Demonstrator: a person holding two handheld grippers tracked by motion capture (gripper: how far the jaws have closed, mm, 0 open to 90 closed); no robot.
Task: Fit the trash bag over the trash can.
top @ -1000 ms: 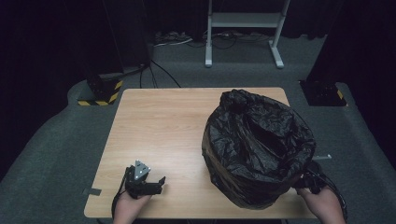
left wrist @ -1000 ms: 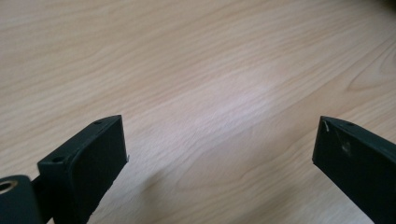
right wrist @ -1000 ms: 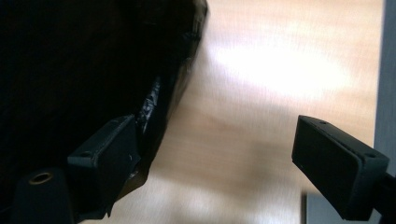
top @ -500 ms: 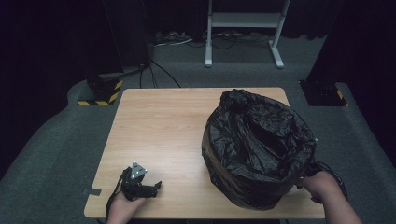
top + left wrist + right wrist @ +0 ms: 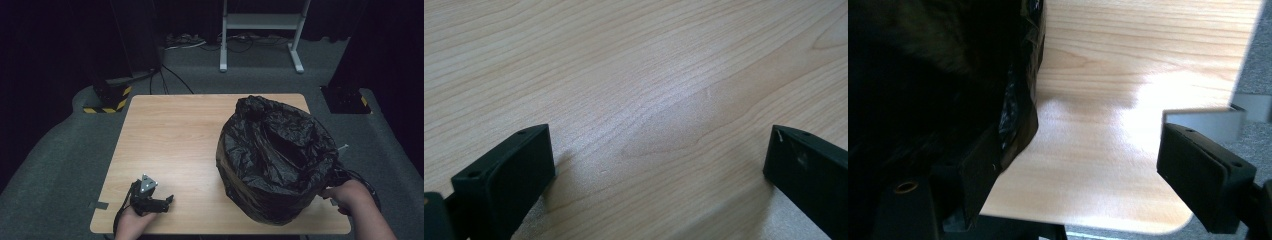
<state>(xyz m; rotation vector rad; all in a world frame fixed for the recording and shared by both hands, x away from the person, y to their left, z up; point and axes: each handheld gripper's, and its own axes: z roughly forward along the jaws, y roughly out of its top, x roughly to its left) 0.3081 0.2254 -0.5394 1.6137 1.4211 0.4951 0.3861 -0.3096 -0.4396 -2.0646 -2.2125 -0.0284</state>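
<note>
Left gripper: rests on the table's near left corner, jaws spread wide over bare wood, gripping nothing.
Right gripper: jaws parted at the near right edge, one against the black bag's plastic, not clamped.
Bag: stands open-mouthed on the table's right half, draped over a brown bin.
Step in hand: likely seizing the liner's lower edge; best to gather a fold between both jaws before closing, bin steady.
Change: the right hand has crept in toward the bag; the left has edged slightly nearer the person.
Beyond: a metal stand on grey carpet.
</note>
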